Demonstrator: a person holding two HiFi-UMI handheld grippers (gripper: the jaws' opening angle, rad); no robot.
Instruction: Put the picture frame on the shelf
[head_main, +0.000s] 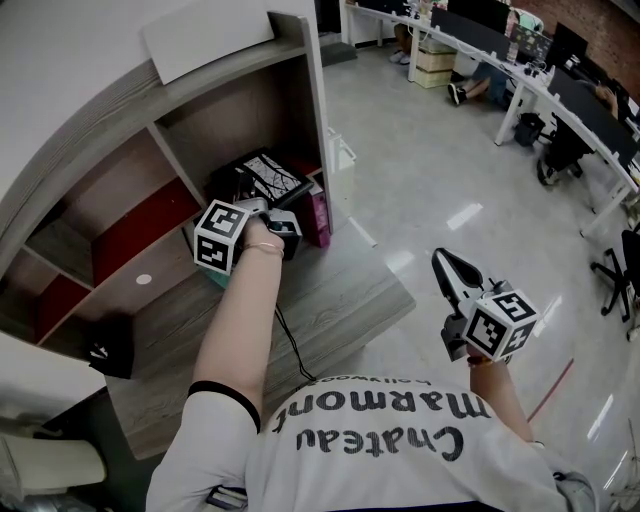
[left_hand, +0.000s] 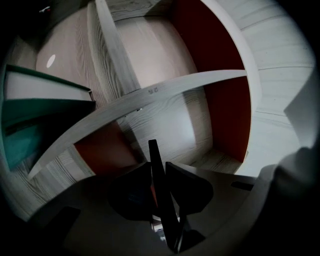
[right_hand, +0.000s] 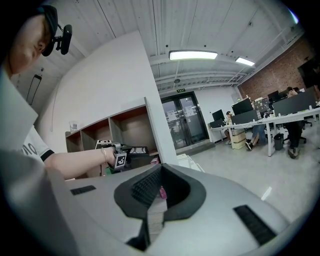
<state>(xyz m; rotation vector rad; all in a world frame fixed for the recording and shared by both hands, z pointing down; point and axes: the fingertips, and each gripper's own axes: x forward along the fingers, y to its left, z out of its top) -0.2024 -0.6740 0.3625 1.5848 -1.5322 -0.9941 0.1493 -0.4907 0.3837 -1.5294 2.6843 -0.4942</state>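
Picture frame (head_main: 268, 176) stands pinched edge-on in the left gripper (head_main: 283, 224), with the shelf (head_main: 312, 100) opening straight ahead of it. The right gripper (head_main: 448, 272), its jaws pressed together on nothing, hangs well apart.

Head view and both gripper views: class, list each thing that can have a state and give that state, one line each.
picture frame: gripped edge-on, held at the shelf front, not yet released.
left gripper: shut on the picture frame.
right gripper: shut, empty, away from the shelf.
shelf: open-fronted.
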